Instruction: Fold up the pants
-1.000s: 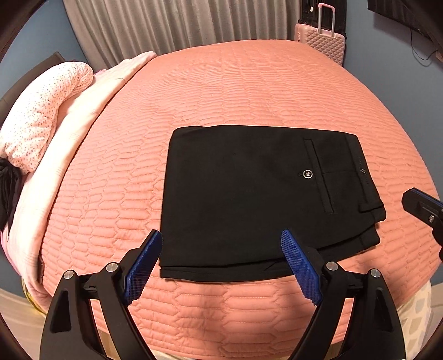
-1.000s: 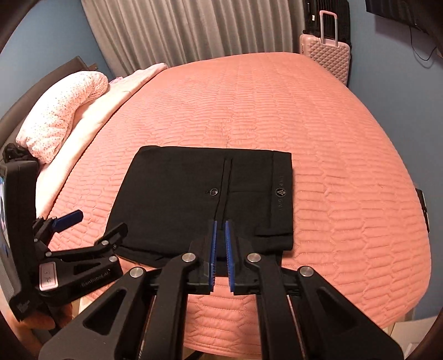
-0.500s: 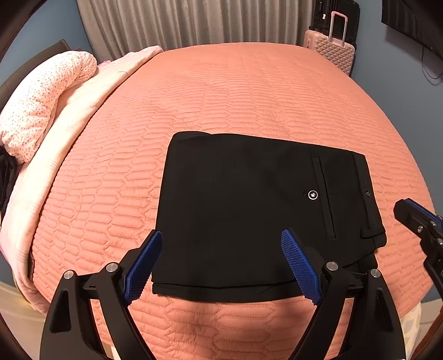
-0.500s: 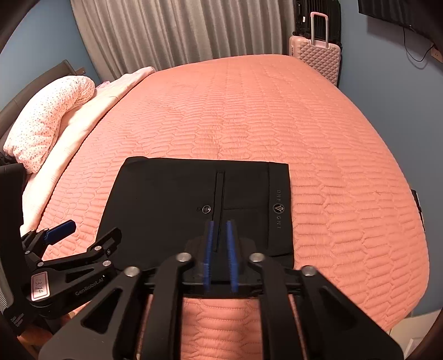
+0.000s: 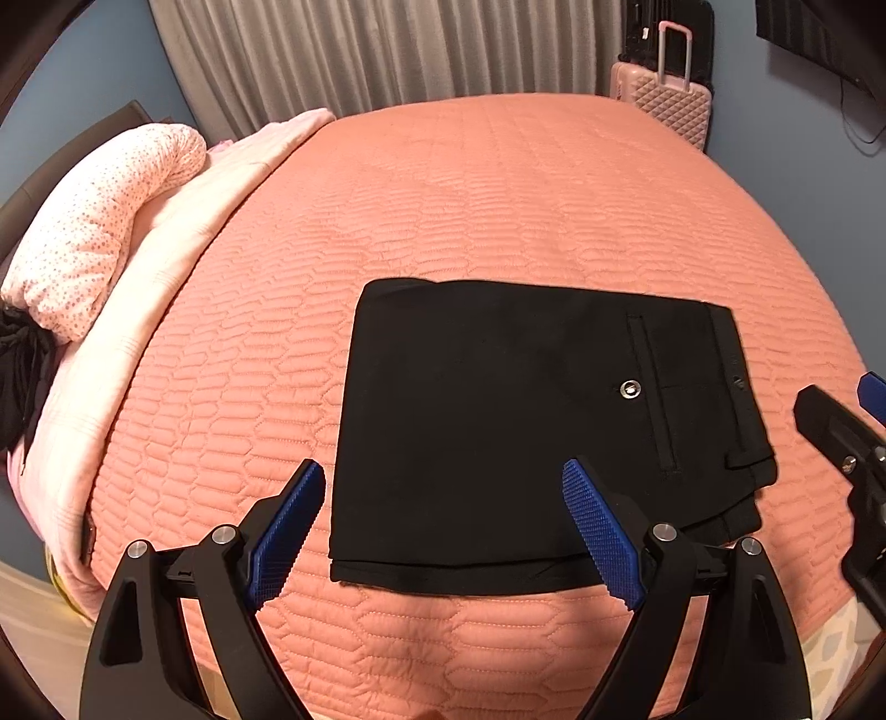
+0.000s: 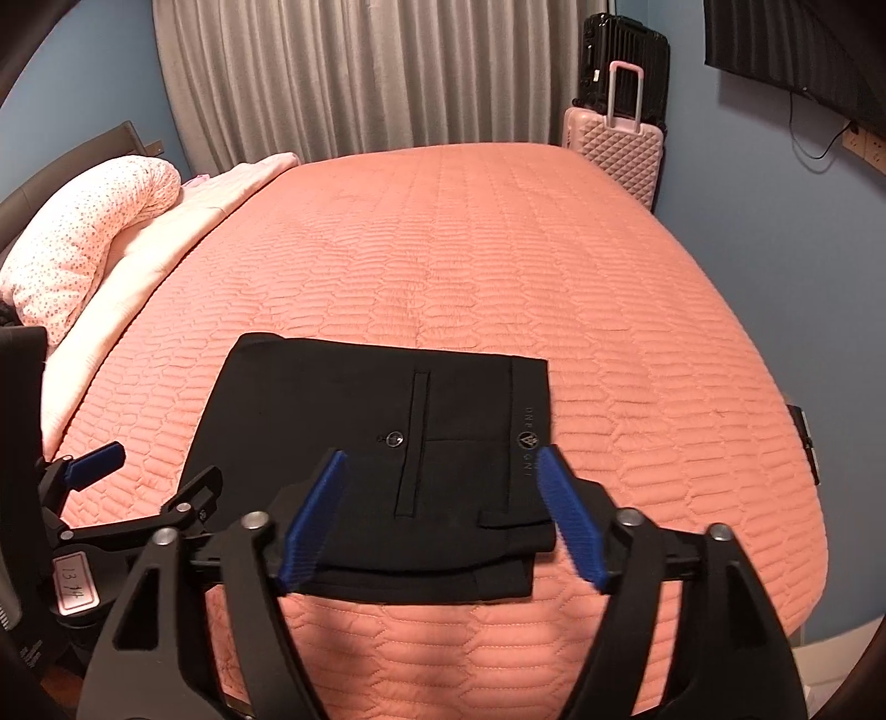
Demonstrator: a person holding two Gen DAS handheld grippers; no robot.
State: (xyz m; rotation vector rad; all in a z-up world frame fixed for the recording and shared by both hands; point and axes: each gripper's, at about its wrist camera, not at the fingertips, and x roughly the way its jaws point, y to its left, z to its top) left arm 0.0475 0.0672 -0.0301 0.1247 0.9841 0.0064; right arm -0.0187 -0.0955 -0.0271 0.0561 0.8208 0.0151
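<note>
Black pants lie folded into a flat rectangle near the front edge of the pink quilted bed, back pocket and button facing up. They also show in the right wrist view. My left gripper is open and empty, raised above the pants' near left part. My right gripper is open and empty, above the pants' near right corner by the waistband. The right gripper also shows at the right edge of the left wrist view, and the left gripper at the left of the right wrist view.
A dotted pillow and a pale pink blanket lie along the bed's left side. A pink suitcase stands beyond the far right corner, before grey curtains. A dark screen hangs on the blue wall.
My right gripper has opened; it was shut half a second ago. Both grippers have drawn back and up from the folded pants. The pants have not moved.
</note>
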